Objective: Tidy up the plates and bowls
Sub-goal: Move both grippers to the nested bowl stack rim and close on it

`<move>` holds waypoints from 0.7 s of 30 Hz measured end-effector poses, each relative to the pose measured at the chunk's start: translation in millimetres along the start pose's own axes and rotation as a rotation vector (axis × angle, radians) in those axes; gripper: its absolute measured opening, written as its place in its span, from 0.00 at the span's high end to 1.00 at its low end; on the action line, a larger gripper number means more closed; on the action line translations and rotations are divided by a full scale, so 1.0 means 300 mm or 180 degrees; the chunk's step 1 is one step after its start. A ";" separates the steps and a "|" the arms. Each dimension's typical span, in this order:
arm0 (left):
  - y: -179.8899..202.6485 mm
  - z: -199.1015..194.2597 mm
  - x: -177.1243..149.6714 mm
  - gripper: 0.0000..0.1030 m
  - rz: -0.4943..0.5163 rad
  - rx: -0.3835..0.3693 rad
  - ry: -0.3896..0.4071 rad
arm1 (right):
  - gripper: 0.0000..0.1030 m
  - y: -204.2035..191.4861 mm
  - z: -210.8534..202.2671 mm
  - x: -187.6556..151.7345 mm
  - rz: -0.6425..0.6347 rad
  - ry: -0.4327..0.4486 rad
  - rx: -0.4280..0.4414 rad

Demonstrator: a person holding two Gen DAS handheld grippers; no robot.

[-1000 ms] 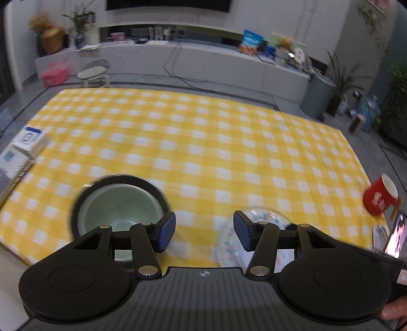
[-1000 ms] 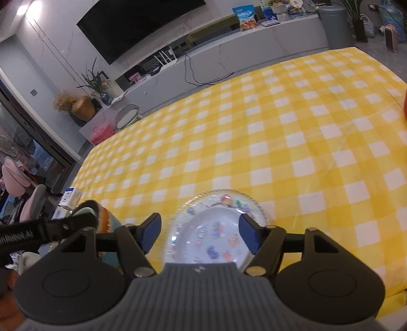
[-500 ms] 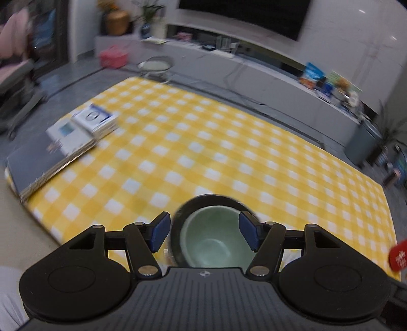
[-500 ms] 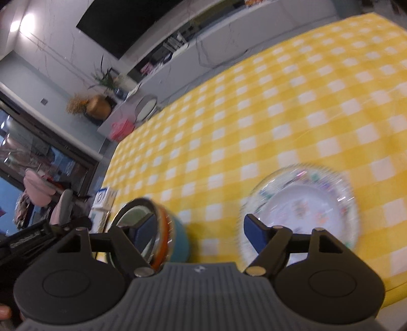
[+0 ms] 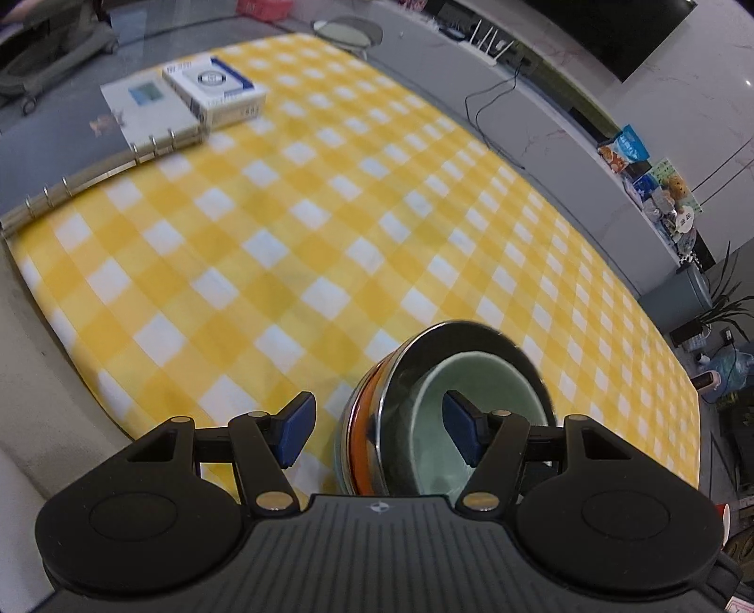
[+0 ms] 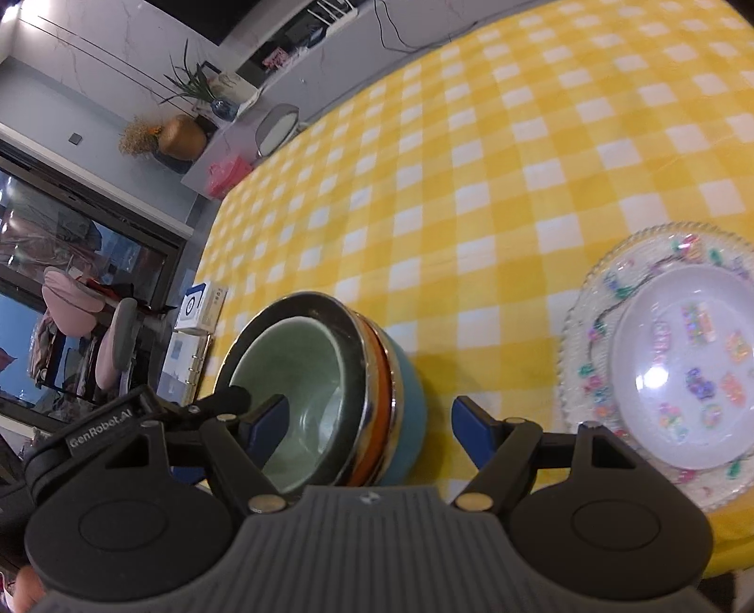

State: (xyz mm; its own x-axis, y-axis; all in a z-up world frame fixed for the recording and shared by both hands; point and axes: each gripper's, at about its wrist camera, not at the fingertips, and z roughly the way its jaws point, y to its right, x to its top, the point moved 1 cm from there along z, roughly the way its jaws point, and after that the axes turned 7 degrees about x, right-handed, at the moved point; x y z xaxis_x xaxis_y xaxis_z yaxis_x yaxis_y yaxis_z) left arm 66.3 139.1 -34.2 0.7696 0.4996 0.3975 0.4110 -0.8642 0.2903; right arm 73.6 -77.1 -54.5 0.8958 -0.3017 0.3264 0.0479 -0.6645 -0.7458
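1. The yellow checked tablecloth [image 5: 292,245] lies bare across the middle of the left wrist view.
2. A ring binder [image 5: 118,136] and box [image 5: 214,89] block the upper left.
3. The nested bowls [image 6: 330,391] stand lower centre in the right wrist view, with the plate [image 6: 589,330] at the right edge; cloth shows between them.

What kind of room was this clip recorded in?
Most likely a home living room. A big dark TV screen hangs on the wall above a long low media console with snack packets and a router on it, and potted plants stand beside it. The table has a yellow checked cloth.
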 end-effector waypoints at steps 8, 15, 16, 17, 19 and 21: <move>-0.022 0.082 -0.010 0.34 -0.0098 -0.0106 -0.0255 | 0.32 0.017 0.079 0.009 0.0071 -0.0131 -0.0017; -0.026 0.115 -0.013 0.42 -0.0130 -0.0190 -0.0325 | 0.43 0.037 0.112 0.015 0.0096 -0.0176 -0.0014; -0.027 0.118 -0.013 0.42 -0.0147 -0.0199 -0.0335 | 0.44 0.040 0.110 0.015 0.0098 -0.0174 -0.0016; -0.029 0.119 -0.015 0.43 -0.0158 -0.0215 -0.0332 | 0.44 0.044 0.110 0.016 0.0103 -0.0175 -0.0007; -0.027 0.119 -0.013 0.45 -0.0156 -0.0233 -0.0326 | 0.47 0.054 0.108 0.016 0.0122 -0.0175 -0.0003; -0.026 0.119 -0.014 0.45 -0.0148 -0.0235 -0.0320 | 0.50 0.063 0.110 0.016 0.0152 -0.0178 0.0007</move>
State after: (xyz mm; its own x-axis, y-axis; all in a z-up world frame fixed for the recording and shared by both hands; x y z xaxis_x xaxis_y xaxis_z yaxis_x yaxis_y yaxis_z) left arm 77.1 141.6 -69.2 0.7972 0.5274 0.2939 0.4133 -0.8315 0.3712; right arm 93.4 -68.6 -86.1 0.9204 -0.2943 0.2574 0.0054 -0.6487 -0.7610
